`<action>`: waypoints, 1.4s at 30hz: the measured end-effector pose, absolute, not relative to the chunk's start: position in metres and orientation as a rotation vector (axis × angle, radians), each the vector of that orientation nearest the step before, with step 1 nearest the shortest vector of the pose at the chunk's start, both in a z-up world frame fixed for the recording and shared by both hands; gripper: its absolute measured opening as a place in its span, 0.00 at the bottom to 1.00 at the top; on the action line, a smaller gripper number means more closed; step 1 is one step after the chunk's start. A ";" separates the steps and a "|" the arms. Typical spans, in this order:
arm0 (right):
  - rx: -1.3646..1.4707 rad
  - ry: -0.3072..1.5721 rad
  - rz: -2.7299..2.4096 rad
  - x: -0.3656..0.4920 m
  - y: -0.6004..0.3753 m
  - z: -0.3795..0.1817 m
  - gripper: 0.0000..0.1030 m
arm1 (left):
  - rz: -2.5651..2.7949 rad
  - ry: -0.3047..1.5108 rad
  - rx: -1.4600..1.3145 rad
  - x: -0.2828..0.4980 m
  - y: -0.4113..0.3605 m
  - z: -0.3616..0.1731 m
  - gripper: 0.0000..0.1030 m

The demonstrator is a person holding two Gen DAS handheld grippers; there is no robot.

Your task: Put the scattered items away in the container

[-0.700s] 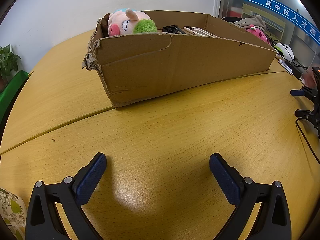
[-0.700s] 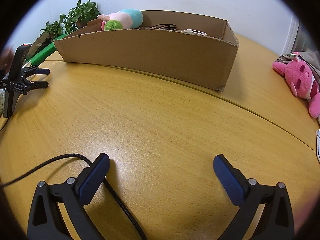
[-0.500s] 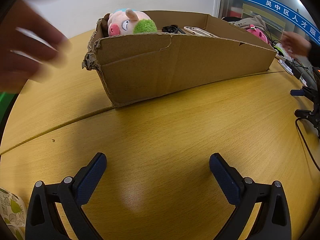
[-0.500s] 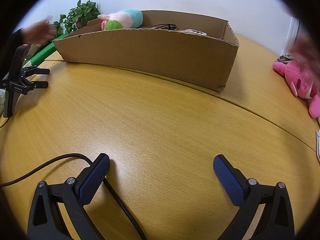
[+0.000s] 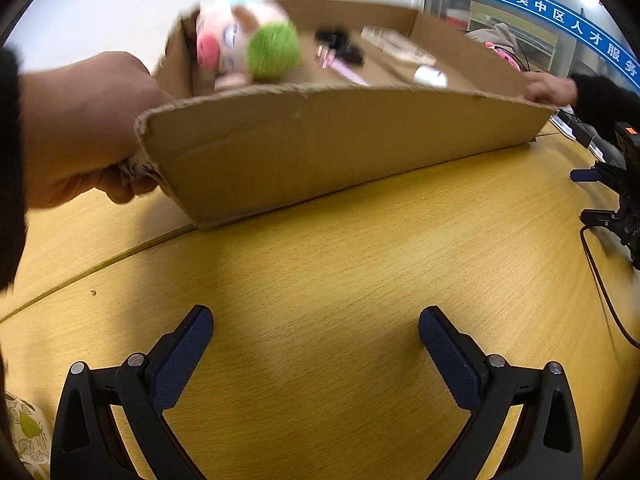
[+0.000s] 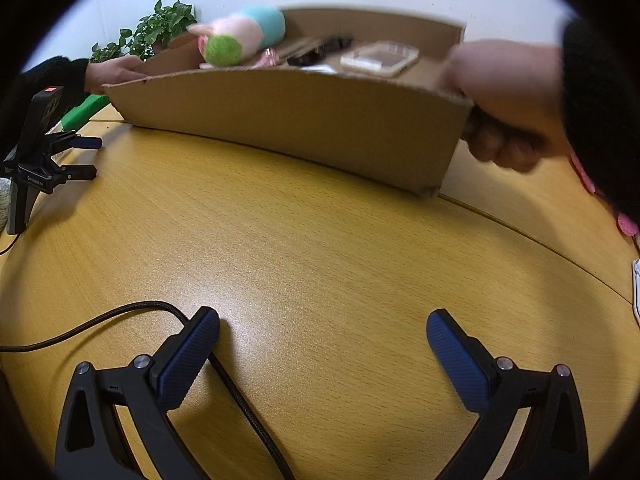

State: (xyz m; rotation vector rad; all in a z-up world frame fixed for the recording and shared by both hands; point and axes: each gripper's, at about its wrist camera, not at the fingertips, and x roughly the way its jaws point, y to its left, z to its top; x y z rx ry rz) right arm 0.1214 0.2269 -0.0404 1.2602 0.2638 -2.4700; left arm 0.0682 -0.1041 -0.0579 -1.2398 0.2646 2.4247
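A shallow cardboard box [image 5: 328, 140] stands on the yellow table, tilted toward me. Two bare hands grip its ends, one at the left [image 5: 80, 128] and one at the right [image 5: 548, 90]. Inside lie a pink plush toy with a green ball [image 5: 248, 48], a black item [image 5: 340, 46], a pink item and a clear phone case [image 5: 396, 44]. The box also shows in the right wrist view [image 6: 296, 116] with the plush [image 6: 240, 40]. My left gripper [image 5: 316, 340] and right gripper [image 6: 324, 344] rest open and empty on the table in front of the box.
A black cable [image 6: 120, 316] runs under the right gripper's left finger. A phone on a black clamp stand [image 6: 36, 152] stands at the left. A potted plant [image 6: 156, 32] is behind. Another pink plush [image 6: 624, 220] lies at the far right.
Two hands came in and took hold of the box's ends. The box is now lifted at the back and tipped toward me, its contents blurred. Both grippers have not moved.
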 end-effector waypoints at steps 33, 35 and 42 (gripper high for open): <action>1.258 0.266 -2.470 0.123 0.226 -0.038 1.00 | 2.422 0.268 -1.238 0.068 -0.106 -0.059 1.00; 1.258 0.266 -2.470 0.123 0.227 -0.037 1.00 | 2.422 0.267 -1.237 0.068 -0.107 -0.059 1.00; 1.259 0.267 -2.469 0.122 0.228 -0.036 1.00 | 2.422 0.267 -1.237 0.067 -0.108 -0.059 1.00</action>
